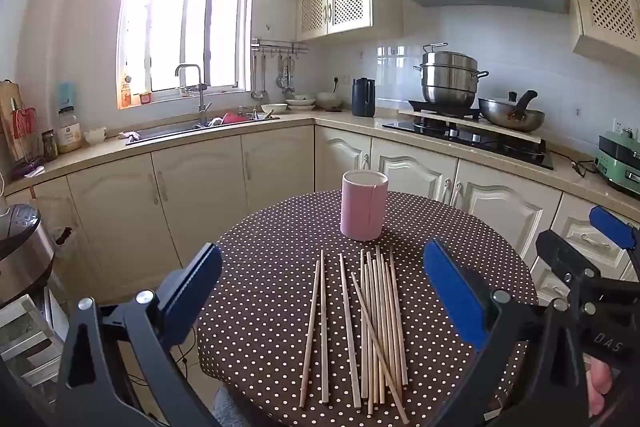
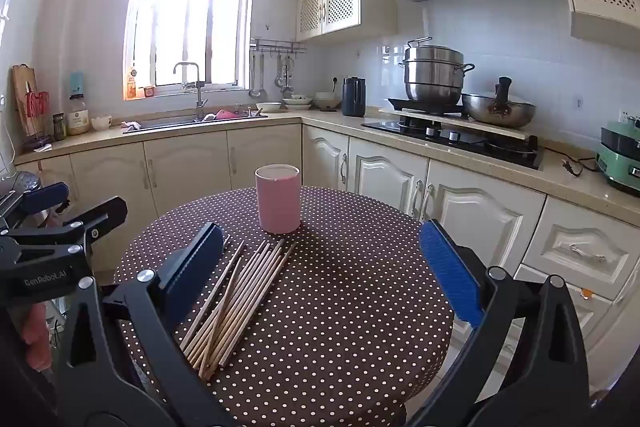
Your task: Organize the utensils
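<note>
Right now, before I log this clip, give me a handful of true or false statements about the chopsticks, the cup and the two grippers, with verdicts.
1. The chopsticks lie flat on the polka-dot tablecloth. True.
2. Some chopsticks already stand inside the pink cup. False: none shows above its rim; all the visible ones lie on the cloth.
3. The left gripper is open and holds nothing. True.
4. The right gripper is shut on a chopstick. False: its jaws stand wide apart and empty.
5. The pink cup lies tipped on its side. False: it stands upright, beyond the chopsticks.
6. One chopstick lies slanted across the main bundle. True.
</note>
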Demonstrator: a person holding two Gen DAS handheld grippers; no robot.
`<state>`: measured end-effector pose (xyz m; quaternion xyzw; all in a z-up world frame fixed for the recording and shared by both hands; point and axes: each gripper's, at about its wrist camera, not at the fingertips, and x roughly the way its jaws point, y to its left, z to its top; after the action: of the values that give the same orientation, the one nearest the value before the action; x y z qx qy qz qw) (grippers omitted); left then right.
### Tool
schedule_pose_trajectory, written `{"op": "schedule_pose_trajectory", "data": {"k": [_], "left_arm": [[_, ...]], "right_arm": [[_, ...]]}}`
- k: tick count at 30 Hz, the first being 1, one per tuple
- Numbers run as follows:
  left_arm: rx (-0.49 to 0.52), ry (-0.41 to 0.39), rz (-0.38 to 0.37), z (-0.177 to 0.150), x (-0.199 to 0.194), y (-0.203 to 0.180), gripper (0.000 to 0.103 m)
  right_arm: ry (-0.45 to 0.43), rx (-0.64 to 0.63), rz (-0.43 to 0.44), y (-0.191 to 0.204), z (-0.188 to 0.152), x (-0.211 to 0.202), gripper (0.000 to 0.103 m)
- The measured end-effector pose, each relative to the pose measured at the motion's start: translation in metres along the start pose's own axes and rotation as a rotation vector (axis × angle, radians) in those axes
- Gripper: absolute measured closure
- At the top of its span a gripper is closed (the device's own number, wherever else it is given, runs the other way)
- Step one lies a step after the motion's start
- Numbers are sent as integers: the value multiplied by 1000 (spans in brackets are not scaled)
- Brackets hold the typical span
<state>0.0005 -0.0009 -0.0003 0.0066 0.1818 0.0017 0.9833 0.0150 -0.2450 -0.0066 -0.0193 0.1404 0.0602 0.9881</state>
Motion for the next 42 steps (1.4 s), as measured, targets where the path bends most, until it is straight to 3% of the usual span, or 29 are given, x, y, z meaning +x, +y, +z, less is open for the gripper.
{"op": "schedule_pose_trajectory", "data": {"k": [42], "left_arm": [[20,4,-1,-4,7,-5,4]], "right_arm": [[28,37,30,-3,-14,19,6]]}}
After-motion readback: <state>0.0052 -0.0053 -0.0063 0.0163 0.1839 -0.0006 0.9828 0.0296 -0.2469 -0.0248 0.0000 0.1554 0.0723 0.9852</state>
